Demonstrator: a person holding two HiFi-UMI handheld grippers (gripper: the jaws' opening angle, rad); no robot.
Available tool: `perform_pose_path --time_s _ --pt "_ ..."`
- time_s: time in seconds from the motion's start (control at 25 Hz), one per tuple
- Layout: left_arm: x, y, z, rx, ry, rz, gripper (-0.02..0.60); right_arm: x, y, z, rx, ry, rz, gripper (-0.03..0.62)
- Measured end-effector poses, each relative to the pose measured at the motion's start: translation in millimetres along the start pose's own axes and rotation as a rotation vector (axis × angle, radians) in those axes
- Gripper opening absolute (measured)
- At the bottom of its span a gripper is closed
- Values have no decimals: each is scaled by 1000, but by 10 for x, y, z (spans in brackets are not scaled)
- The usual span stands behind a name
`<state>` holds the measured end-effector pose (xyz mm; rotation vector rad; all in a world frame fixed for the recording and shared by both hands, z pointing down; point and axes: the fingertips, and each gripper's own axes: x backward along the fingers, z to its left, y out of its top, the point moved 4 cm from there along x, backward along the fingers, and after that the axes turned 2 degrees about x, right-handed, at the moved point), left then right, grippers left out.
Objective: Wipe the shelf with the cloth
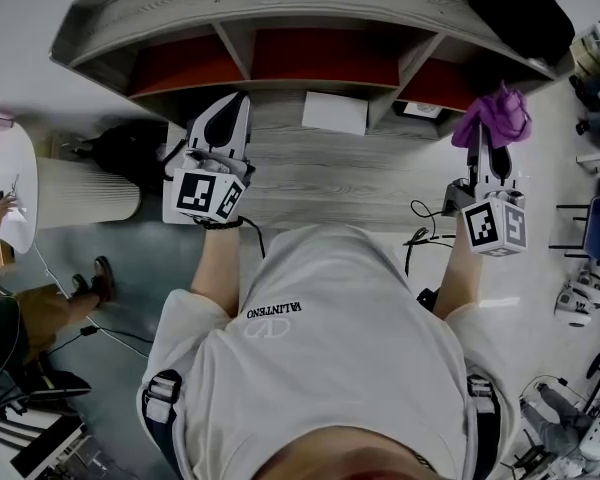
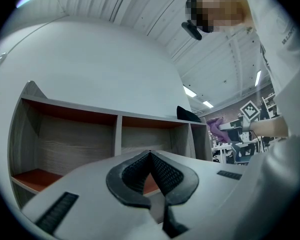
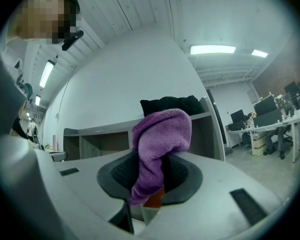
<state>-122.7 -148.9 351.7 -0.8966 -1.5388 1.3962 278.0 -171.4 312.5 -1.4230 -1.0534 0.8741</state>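
Since the purple fleece cloth (image 3: 160, 139) looks soft, light and floppy, a bunched fold is the likely best hold. The right gripper (image 3: 151, 186) pinches one in front of the shelf's (image 1: 310, 13) right end. The left gripper (image 2: 150, 174), jaws pressed together on nothing, hangs before the shelf's left bays.

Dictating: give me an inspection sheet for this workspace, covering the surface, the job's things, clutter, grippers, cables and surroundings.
Surface: wood-grain desk top below the shelf, mostly bare.
Job's things: shelf with open compartments and red-orange floors; purple cloth bunched up in the right gripper, not on the shelf.
Clutter: white flat item on the desk; black object on the shelf top.
Grippers: left gripper shut, empty; right gripper shut on the cloth.
Cables: black cables at the desk's near right edge.
Surroundings: seated person at left; white ribbed cylinder.
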Motion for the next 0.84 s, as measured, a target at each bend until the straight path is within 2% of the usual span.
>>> perform_pose_path --time_s 0.84 --pt "31 -41 11 11 5 10 -3 5 -34 -28 -9 -24 5 97"
